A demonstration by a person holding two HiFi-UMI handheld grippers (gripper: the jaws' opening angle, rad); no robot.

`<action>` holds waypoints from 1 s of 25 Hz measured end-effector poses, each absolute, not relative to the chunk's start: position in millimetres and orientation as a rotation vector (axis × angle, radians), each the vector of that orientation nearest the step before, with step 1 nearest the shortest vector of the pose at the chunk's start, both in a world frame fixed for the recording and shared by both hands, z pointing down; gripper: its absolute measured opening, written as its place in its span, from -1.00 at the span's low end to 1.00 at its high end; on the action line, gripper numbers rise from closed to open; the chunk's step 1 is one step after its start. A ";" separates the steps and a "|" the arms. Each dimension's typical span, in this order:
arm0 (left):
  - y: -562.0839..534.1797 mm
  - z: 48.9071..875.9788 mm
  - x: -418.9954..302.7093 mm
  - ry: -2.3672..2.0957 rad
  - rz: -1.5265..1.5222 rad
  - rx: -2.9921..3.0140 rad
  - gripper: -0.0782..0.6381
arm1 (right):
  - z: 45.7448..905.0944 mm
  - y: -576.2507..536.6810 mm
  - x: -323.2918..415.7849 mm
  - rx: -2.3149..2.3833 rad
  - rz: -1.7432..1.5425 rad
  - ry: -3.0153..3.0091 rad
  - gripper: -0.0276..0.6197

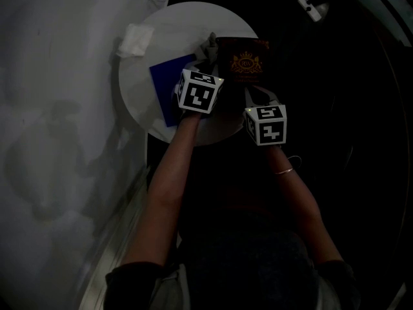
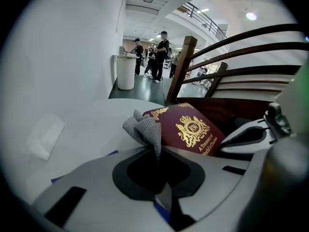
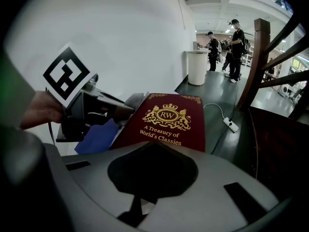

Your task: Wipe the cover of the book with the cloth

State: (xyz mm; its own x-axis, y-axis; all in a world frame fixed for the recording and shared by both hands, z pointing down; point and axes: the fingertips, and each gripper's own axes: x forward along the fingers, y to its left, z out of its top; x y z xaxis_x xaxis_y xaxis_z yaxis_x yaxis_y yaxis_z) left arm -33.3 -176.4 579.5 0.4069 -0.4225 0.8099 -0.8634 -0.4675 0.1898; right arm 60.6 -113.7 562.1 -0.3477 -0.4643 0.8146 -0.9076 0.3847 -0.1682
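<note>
A maroon book (image 1: 245, 61) with a gold crest sits at the right rim of the round white table (image 1: 187, 18). My right gripper (image 1: 251, 90) is shut on the book's near edge (image 3: 169, 122), holding it tilted up. My left gripper (image 1: 207, 53) is shut on a crumpled grey cloth (image 2: 145, 128), which rests against the left edge of the book's cover (image 2: 190, 128). In the right gripper view, the left gripper (image 3: 99, 111) and the cloth (image 3: 137, 99) sit just left of the book. The jaws of both grippers stand closed in their own views.
A blue flat book or sheet (image 1: 166, 86) lies under the left gripper. A folded white tissue (image 1: 135, 39) lies at the table's far left. A white wall is on the left. A wooden chair (image 2: 231, 47) is on the right. A power strip (image 1: 310, 8) lies on the dark floor. People stand far down the hall.
</note>
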 end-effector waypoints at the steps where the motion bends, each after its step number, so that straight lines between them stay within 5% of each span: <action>1: -170.4 579.9 -33.0 -1.080 0.940 2.058 -0.69 | 562.3 -114.2 61.2 1.182 0.822 -1.964 -0.82; 25: -47.8 576.0 -21.2 -0.948 0.944 2.032 -0.69 | 562.4 -106.6 64.8 1.253 0.783 -1.965 -0.82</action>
State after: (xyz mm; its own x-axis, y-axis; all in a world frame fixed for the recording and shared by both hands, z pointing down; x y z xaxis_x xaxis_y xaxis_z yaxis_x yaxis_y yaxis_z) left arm -21.2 -47.8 576.0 0.4680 -0.3201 0.8237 -0.8252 -0.4918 0.2778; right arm 64.8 -106.6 562.4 -0.3145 -0.5227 0.7924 -0.9243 0.3588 -0.1302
